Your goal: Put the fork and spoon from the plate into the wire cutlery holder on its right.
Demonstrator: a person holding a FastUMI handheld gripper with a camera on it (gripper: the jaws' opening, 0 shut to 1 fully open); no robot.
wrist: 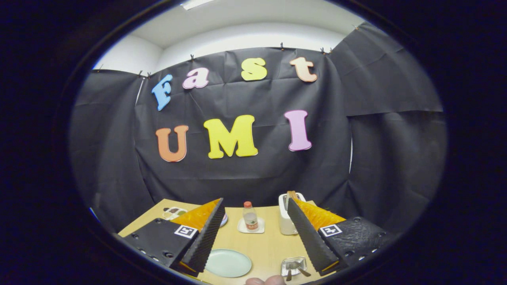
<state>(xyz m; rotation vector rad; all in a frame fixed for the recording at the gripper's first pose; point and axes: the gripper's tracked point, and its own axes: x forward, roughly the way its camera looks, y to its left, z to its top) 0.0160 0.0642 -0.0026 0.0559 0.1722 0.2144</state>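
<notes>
On the wooden table (269, 241), between the spread claw (253, 233) fingers, sit a plate (228, 263) and wire cutlery holder (293, 266)

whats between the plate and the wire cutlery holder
Only bare table in the gripper view: the plate and the wire cutlery holder sit apart, between the open fingers.

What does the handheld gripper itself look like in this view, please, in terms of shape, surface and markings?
The gripper has two long wedge-shaped fingers with ribbed inner faces, standing wide apart. Each sits on a black body plate with small round holes, and each plate carries a square black-and-white marker tag. No cables or sleeve are visible.
</notes>
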